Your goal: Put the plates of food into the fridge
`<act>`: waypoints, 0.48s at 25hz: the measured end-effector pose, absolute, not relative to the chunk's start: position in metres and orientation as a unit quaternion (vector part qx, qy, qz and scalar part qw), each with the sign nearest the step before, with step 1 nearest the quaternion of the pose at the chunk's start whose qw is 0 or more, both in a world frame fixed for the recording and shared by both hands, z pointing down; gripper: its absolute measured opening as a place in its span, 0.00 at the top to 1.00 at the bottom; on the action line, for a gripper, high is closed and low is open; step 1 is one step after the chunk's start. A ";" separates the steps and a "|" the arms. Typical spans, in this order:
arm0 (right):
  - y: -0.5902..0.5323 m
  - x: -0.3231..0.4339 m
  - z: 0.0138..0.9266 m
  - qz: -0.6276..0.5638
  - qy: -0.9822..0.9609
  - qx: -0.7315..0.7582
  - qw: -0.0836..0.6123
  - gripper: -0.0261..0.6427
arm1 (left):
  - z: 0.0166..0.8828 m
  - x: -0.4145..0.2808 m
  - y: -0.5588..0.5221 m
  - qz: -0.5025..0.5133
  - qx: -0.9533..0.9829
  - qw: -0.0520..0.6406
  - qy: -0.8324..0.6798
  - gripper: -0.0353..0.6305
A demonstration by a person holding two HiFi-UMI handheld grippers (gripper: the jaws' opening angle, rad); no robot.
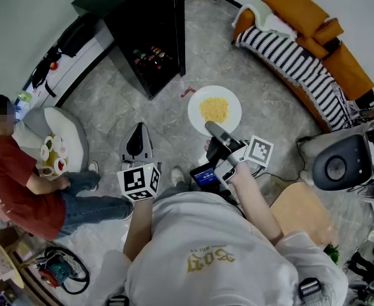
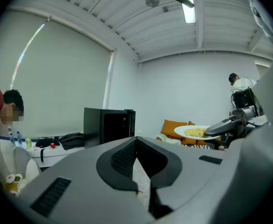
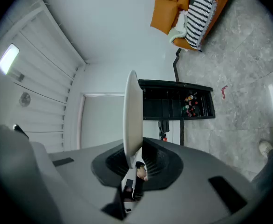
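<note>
Right gripper (image 1: 212, 130) clamps the 6 o'clock rim of round white plate (image 1: 197, 111) heaped with yellow food (image 1: 214, 109). Left gripper (image 1: 136, 140) jaws pressed together, empty. Boxy black fridge (image 1: 150, 37) at 11 o'clock.

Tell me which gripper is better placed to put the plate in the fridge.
The right gripper: its jaws are shut on the rim of the plate, with the open fridge ahead. The left gripper is shut and empty.
</note>
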State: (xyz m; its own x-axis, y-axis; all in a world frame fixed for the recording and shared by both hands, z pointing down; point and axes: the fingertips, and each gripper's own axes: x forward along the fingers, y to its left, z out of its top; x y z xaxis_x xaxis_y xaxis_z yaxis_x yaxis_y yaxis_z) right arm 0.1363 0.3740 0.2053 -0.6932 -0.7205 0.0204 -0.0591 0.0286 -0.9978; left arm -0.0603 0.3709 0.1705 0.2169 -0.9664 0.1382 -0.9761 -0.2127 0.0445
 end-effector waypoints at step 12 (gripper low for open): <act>0.368 0.129 0.207 -0.638 0.672 -0.282 0.251 0.89 | 0.172 -0.057 0.365 0.035 0.777 0.069 -0.625 0.94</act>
State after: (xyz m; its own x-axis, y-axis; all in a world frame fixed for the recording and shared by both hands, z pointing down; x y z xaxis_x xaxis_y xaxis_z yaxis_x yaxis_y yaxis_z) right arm 0.1290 0.3679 0.2065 -0.7157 -0.6981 0.0229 -0.0588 0.0275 -0.9979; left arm -0.0566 0.3647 0.1722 0.2169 -0.9661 0.1403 -0.9757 -0.2099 0.0626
